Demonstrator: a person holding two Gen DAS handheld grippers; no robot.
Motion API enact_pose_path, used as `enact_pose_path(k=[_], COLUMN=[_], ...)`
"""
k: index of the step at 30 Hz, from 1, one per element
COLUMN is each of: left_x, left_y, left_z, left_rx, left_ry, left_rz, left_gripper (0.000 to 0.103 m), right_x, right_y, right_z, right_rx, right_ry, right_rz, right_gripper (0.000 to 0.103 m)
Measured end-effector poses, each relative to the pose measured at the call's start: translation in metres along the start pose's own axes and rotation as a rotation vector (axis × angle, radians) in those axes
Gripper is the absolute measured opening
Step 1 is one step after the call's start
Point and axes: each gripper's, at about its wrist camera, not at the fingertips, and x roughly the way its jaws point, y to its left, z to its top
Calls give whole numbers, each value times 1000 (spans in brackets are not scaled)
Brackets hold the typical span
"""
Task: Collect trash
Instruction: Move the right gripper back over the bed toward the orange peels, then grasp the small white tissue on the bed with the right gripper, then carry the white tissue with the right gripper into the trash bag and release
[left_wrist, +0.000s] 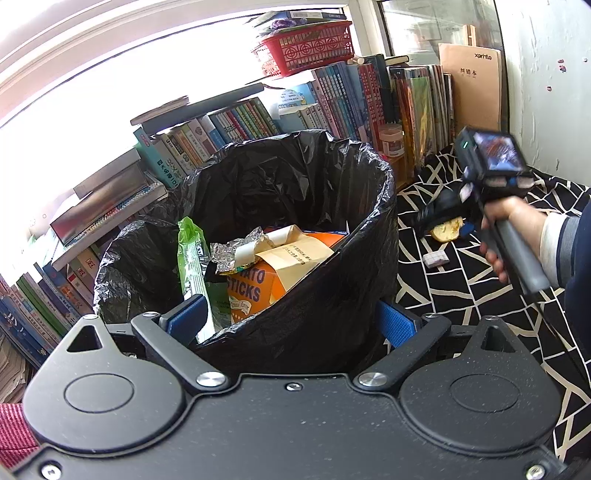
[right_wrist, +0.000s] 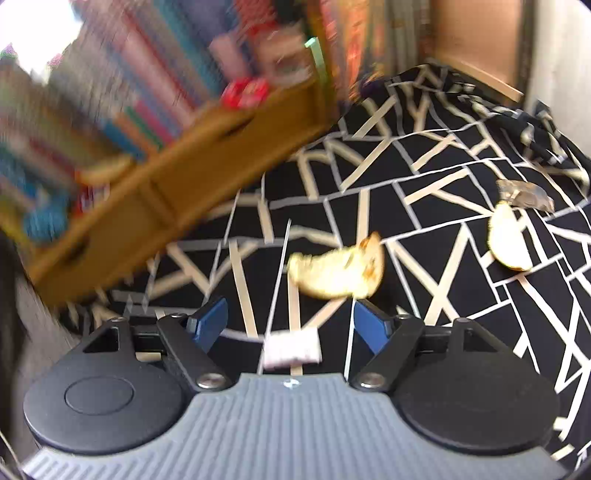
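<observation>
A bin lined with a black bag (left_wrist: 325, 206) fills the left wrist view and holds an orange snack box, foil, a paper envelope and a green wrapper. My left gripper (left_wrist: 291, 321) is open, one blue pad inside the near rim and the other outside. A hand holds my right gripper (right_wrist: 290, 326) open, low over the black-and-white cloth (right_wrist: 424, 155). A yellow peel piece (right_wrist: 336, 273) lies just ahead of its fingertips, and a small white paper scrap (right_wrist: 291, 349) lies between its fingers. In the left wrist view, the right gripper (left_wrist: 436, 218) points at that peel (left_wrist: 448, 229).
A second peel piece (right_wrist: 508, 240) and a clear wrapper (right_wrist: 524, 195) lie further right on the cloth. A wooden organiser (right_wrist: 177, 192) borders the cloth on the left. Rows of books (left_wrist: 340, 99), a red basket (left_wrist: 306, 48) and a jar (left_wrist: 391, 140) stand behind the bin.
</observation>
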Motion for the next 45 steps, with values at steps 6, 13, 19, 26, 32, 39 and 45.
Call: enact_pose_path(k=[6, 13, 19, 26, 32, 39, 45], left_x=[2, 2, 2, 2, 2, 2, 1], left_y=[-1, -2, -3, -3, -3, -3, -3], left_z=[0, -1, -1, -1, -2, -2, -2], left_rx=[8, 11, 15, 17, 16, 15, 14], left_ry=[-4, -4, -6, -7, -7, -7, -7], left_rz=[10, 15, 19, 18, 15, 15, 11], left_gripper=[96, 96, 96, 96, 96, 96, 96], right_x=[22, 30, 25, -2, -57, -131, -180], right_y=[20, 18, 23, 31, 37, 59, 89], right_z=[-19, -29, -26, -9, 18, 37, 32], right_rx=[-142, -165, -195, -181, -112, -67, -215], right_ry=[66, 51, 25, -57, -210, -348, -411], right_rz=[-45, -54, -36, -34, 75, 370, 553], right_gripper=[80, 59, 47, 47, 47, 47, 49])
